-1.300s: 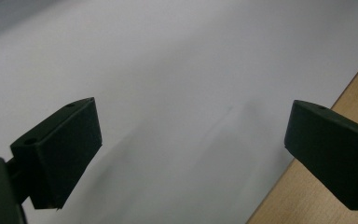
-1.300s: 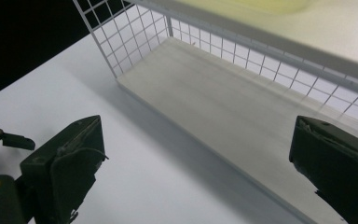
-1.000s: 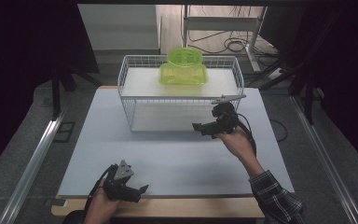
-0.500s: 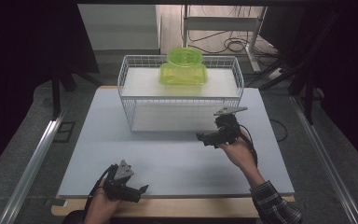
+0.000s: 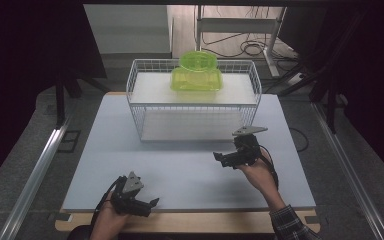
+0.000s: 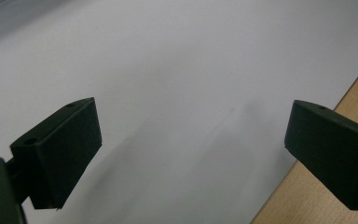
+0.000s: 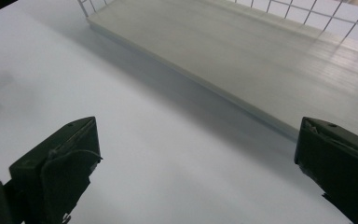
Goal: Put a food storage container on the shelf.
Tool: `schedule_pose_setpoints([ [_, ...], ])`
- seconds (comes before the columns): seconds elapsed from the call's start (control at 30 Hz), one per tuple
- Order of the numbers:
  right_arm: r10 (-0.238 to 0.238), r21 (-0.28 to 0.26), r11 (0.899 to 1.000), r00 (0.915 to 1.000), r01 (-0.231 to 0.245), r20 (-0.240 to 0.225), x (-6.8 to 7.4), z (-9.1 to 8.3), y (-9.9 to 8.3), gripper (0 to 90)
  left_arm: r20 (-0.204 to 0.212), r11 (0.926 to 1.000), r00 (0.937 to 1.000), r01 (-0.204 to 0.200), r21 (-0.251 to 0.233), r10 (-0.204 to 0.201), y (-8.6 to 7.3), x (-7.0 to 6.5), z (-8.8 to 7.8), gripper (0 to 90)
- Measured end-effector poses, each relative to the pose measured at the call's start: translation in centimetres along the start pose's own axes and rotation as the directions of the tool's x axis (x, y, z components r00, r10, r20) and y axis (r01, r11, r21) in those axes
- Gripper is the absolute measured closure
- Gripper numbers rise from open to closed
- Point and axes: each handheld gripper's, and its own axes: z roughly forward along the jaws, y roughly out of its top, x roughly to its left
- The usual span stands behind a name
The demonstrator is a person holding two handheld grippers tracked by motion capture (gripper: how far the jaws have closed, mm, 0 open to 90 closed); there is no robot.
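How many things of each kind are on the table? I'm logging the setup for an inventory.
White wire rack: 1
Yellow-green plastic containers, a round bowl stacked on a rectangular tub on the rack's top shelf: 2
Handheld gripper, left gripper and right gripper, both open and empty: 2
Total: 5
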Motion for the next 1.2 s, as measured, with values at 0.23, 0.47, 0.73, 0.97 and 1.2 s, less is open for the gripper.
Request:
schedule_pose_setpoints([
  [0.23,0.006,0.003,1.000,1.0000,-0.006,-0.001,0.1,-0.3,-1.4,0.2,-0.003,1.0000,1.0000,-0.003,-0.006,0.003,0.0,0.0,0.0,3.5],
  [0.47,0.002,0.001,1.000,1.0000,-0.002,0.003,0.4,-0.7,-2.7,0.2,-0.002,0.9999,1.0000,0.003,-0.017,-0.003,0.0,0.0,-0.1,3.3],
  [0.73,-0.004,0.005,1.000,0.9999,0.004,0.011,0.7,-1.1,-4.4,0.3,-0.002,0.9998,1.0000,0.002,-0.018,-0.002,0.0,0.0,-0.1,3.3],
  [0.97,0.002,0.013,1.000,1.0000,-0.002,0.005,0.8,-1.5,-6.4,0.4,-0.002,0.9999,1.0000,-0.005,-0.015,0.005,0.0,0.0,-0.1,3.3],
  [1.2,0.020,0.036,0.999,0.9998,-0.020,0.000,0.7,-1.6,-8.2,1.1,-0.002,0.9999,0.9999,-0.015,-0.009,0.015,0.0,-0.1,0.0,2.9],
])
